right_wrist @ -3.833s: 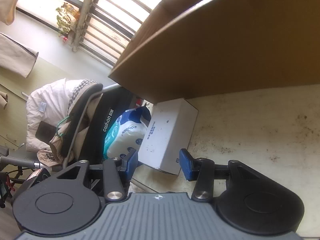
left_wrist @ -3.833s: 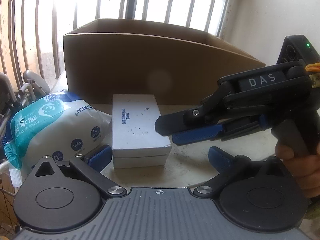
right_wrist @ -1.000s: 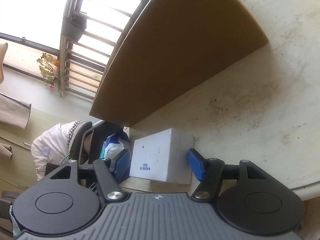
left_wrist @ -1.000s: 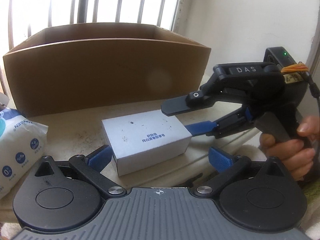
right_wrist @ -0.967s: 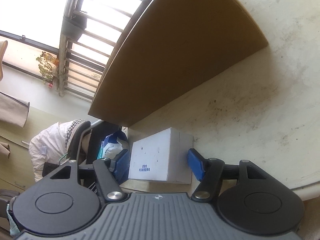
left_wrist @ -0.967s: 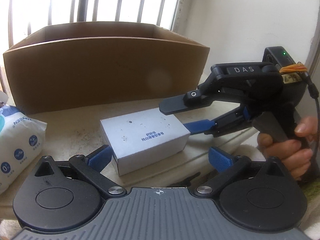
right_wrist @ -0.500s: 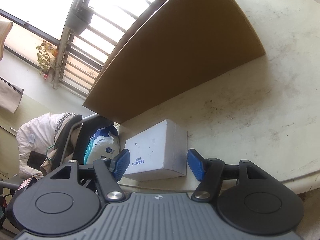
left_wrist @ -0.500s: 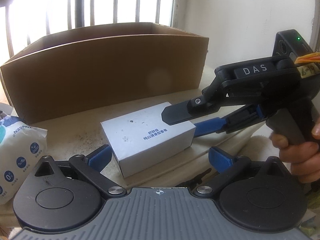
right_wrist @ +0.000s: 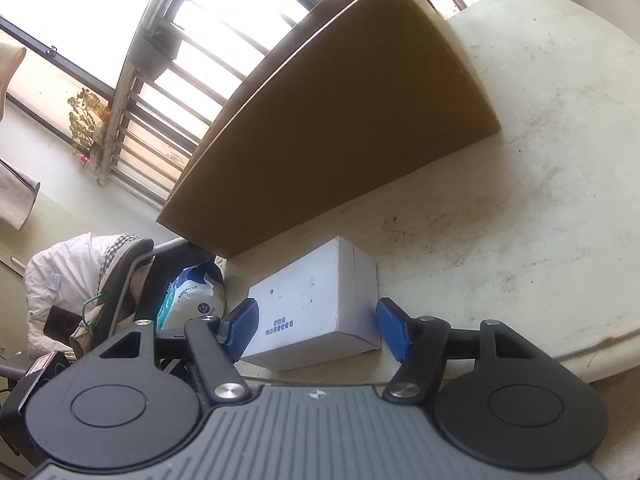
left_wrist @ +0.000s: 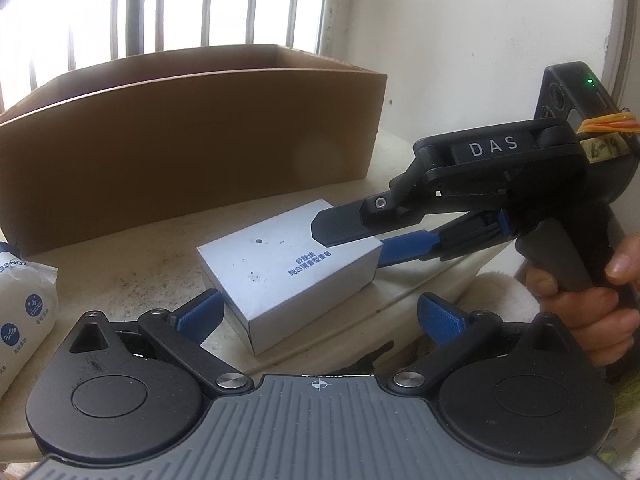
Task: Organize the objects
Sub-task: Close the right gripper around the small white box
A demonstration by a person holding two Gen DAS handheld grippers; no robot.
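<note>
My view shows a matt white cardboard soap box [left_wrist: 288, 276], smooth but flecked with dark specks. Behind it I see a carton [left_wrist: 192, 152] of plain brown corrugated board, dull and unprinted. The worktop [right_wrist: 520, 200] looks like pale stone or painted board, matt, stained and scuffed. The wipes pack [left_wrist: 24, 308] is glossy printed plastic film. My left gripper [left_wrist: 320, 312] and right gripper [right_wrist: 316, 326] are matt black plastic with ribbed grey housings, blue textured rubber pads [right_wrist: 394, 330] and shiny metal pivot screws [left_wrist: 231, 381].
</note>
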